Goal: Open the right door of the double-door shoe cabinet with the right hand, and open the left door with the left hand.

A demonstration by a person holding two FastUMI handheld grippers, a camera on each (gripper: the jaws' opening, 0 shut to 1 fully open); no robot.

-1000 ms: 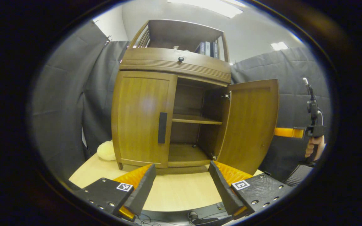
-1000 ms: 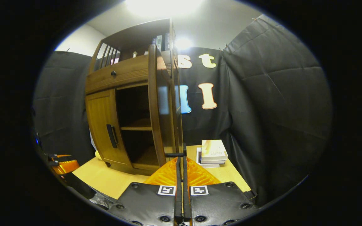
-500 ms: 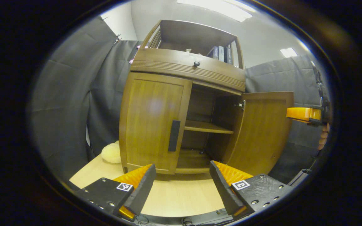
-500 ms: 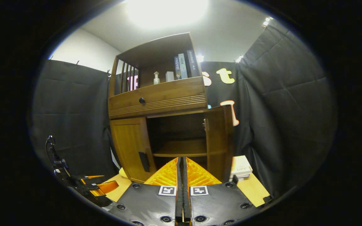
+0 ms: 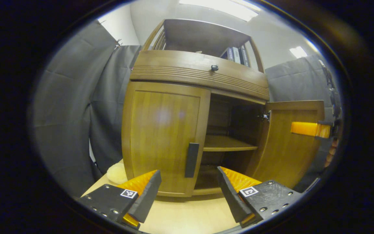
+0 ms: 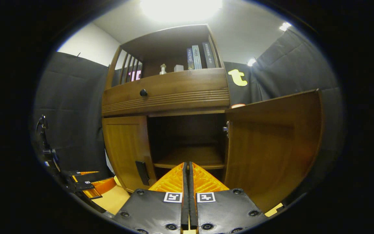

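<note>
The wooden shoe cabinet has its left door (image 5: 164, 136) closed, with a dark vertical handle (image 5: 192, 160) at its inner edge. The right door (image 5: 291, 146) stands swung wide open. My left gripper (image 5: 188, 175) is open, low in front of the left door, with the handle just above the gap between its fingers and not touched. In the left gripper view the right gripper (image 5: 310, 129) hangs before the open door, held by a hand (image 5: 331, 152). My right gripper (image 6: 187, 165) is shut on nothing and faces the open compartment beside the right door (image 6: 271, 146). The left gripper (image 6: 86, 188) shows at lower left.
Inside the cabinet is a bare shelf (image 5: 229, 144). Above the doors runs a drawer with a black knob (image 5: 214, 68), and books (image 6: 200, 57) stand on the top shelf. A cream fluffy thing (image 5: 117, 173) lies left of the cabinet on the light wooden table (image 5: 187, 217).
The right gripper has come off the right door's edge and turned to face the open compartment; the door stands wider. The left gripper has moved closer to the left door's handle.
</note>
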